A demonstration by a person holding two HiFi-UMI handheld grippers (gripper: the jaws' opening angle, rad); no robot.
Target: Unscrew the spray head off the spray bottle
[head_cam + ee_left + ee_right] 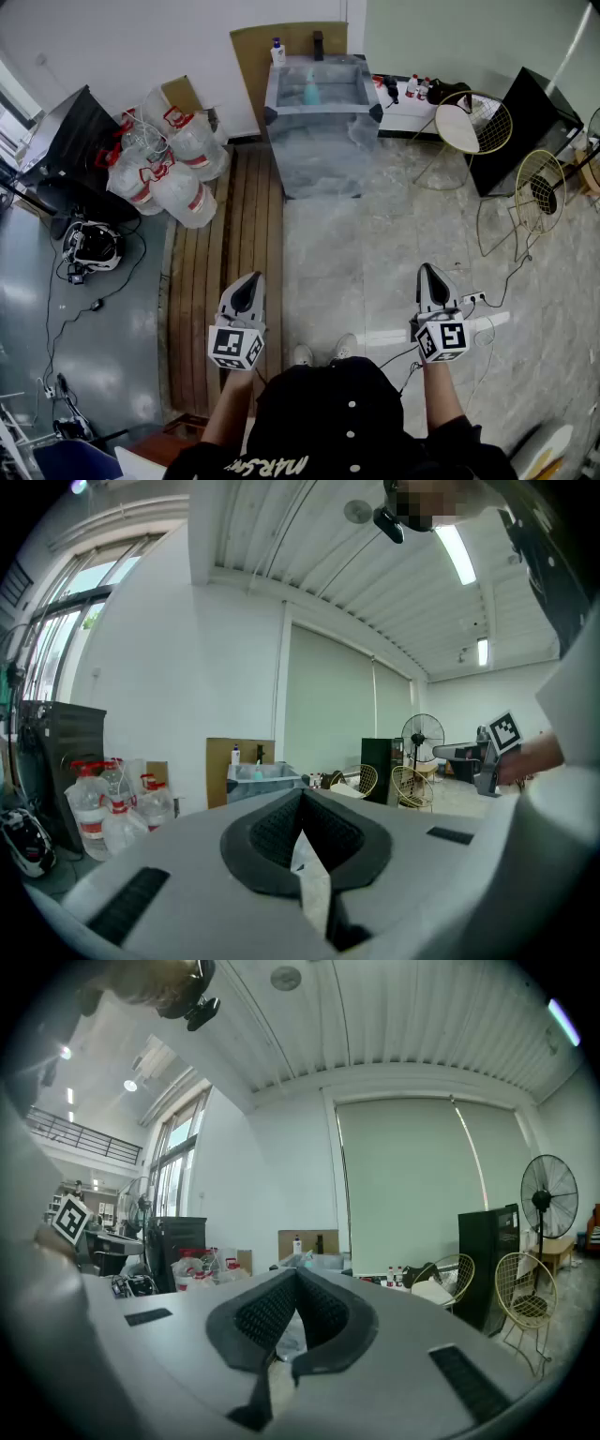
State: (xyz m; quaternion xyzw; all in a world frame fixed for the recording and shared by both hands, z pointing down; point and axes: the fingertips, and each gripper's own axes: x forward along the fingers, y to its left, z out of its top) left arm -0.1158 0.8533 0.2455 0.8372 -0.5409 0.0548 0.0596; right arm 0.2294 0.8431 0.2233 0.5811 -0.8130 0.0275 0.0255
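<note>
Standing on the pale stone floor (356, 262), a person holds the left tongs (250, 278) and the right tongs (429, 268) out in front, both pointing toward 12 o'clock in the head view. Each pair is clenched on nothing. In the left gripper view the left tongs (302, 795) meet at the tip with no object between the ribbed pads. In the right gripper view the right tongs (297, 1272) are pressed together the same way.

The spray bottle (309, 93), a small teal shape too far off to show detail, stands on the grey table (323, 114) at 12 o'clock. It is well apart from both tongs and roughly between their lines of aim. From the left tongs the spray bottle (258, 769) shows just above the tip, slightly toward 11 o'clock. From the right tongs the spray bottle (307, 1257) sits almost straight over the tip.

A heap of water jugs (173, 169) lies at 10 o'clock, and wire chairs (487, 122) stand at 2 o'clock.
</note>
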